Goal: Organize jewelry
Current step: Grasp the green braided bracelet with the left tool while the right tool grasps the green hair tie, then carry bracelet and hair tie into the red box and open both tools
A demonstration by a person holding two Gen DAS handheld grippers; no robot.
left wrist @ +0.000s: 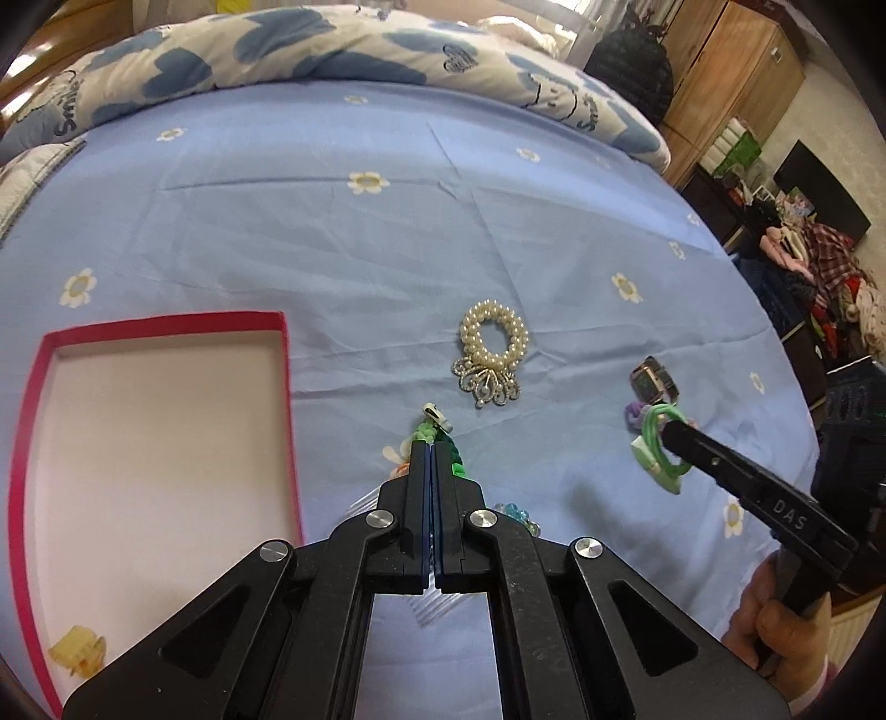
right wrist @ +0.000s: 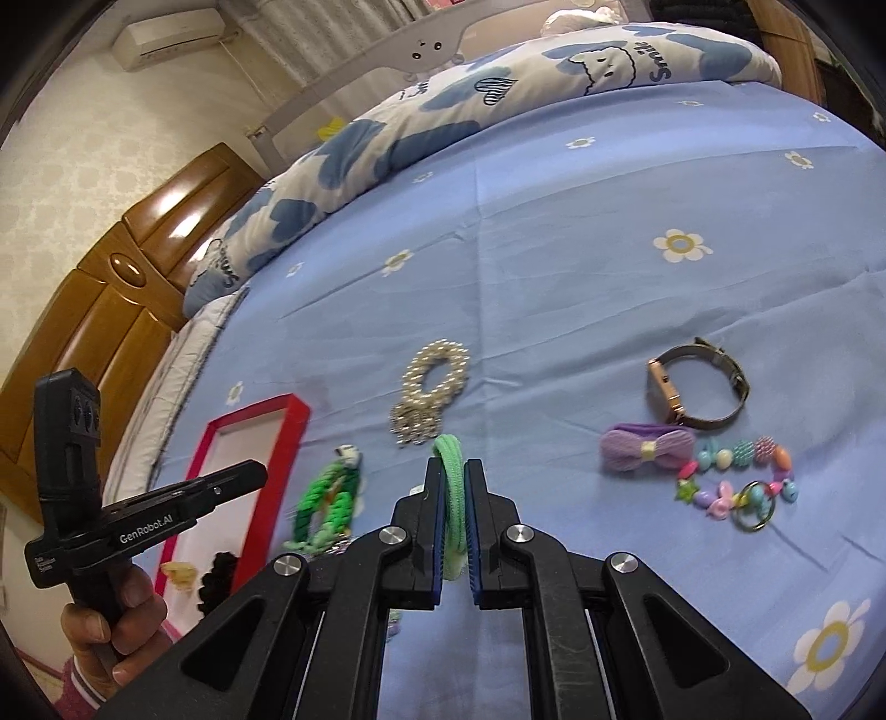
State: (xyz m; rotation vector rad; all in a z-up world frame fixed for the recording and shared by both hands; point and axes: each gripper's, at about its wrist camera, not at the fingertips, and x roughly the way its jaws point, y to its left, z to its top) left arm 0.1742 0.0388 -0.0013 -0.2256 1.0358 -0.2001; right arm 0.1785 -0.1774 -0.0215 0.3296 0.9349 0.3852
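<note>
A red-rimmed box (left wrist: 285, 387) lies on the blue bed sheet at the left, also seen in the right wrist view (right wrist: 288, 437); it holds a yellow clip (left wrist: 77, 651) and a black scrunchie (right wrist: 219, 576). My right gripper (right wrist: 453, 471) is shut on a green hair tie (right wrist: 449, 476), held above the sheet, also seen from the left (left wrist: 659, 448). My left gripper (left wrist: 431, 451) is shut with nothing in it, over a green braided bracelet (right wrist: 326, 507). A pearl bracelet (left wrist: 493, 346) lies ahead.
A watch (right wrist: 695, 385), a purple bow (right wrist: 645, 446) and a colourful bead bracelet (right wrist: 736, 479) lie at the right. A folded blue-and-white quilt (left wrist: 332, 50) lines the far edge. A wooden headboard (right wrist: 94, 310) stands at the left.
</note>
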